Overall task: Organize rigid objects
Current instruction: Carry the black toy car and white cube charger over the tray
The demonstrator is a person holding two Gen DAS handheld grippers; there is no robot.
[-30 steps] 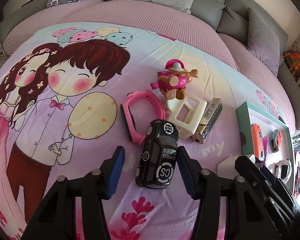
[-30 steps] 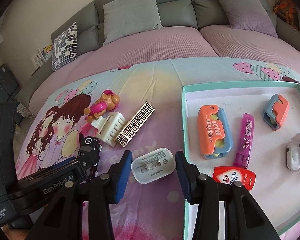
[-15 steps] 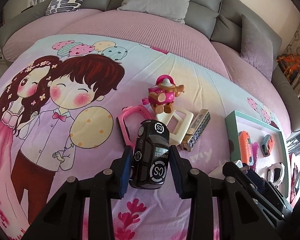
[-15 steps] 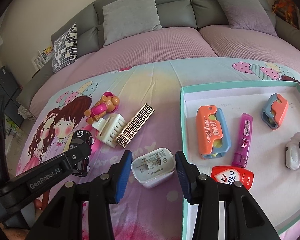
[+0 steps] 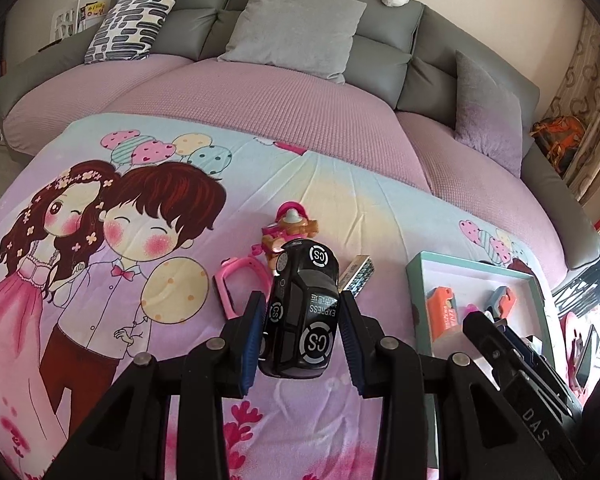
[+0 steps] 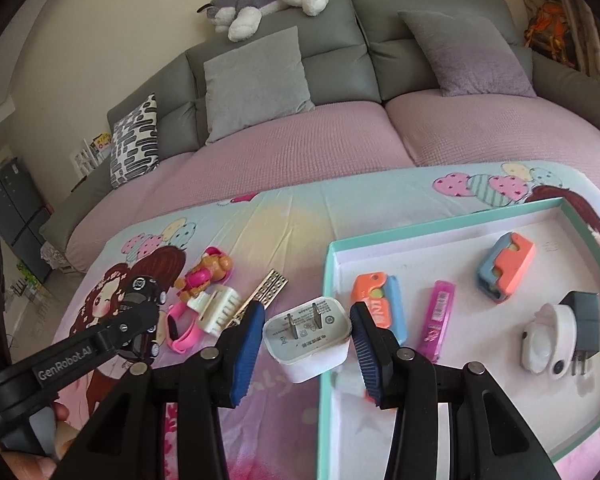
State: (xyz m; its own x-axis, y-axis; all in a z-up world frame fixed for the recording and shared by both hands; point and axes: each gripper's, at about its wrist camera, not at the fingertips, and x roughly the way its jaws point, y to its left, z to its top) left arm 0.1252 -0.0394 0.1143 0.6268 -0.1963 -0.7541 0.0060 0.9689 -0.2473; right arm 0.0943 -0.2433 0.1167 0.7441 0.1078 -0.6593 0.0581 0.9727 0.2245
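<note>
My left gripper [image 5: 302,340] is shut on a black toy car [image 5: 302,316] and holds it above the cartoon blanket. The car also shows in the right wrist view [image 6: 142,300]. My right gripper [image 6: 306,342] is shut on a white plug adapter [image 6: 306,338], held in the air at the left rim of the teal tray [image 6: 440,226]. On the blanket lie a pink toy figure [image 6: 206,276], a pink watch [image 5: 236,286], a white clip [image 6: 216,308] and a gold patterned bar [image 6: 270,286].
The tray holds an orange-blue box [image 6: 376,308], a pink tube [image 6: 438,320], a blue-orange case [image 6: 504,266] and a white-black plug [image 6: 560,332]. Grey cushions [image 5: 296,28] and a plush dog [image 6: 260,2] sit at the back of the sofa.
My left gripper closed on the black car and lifted it off the blanket. My right gripper rose with the white adapter and moved toward the tray's left rim.
</note>
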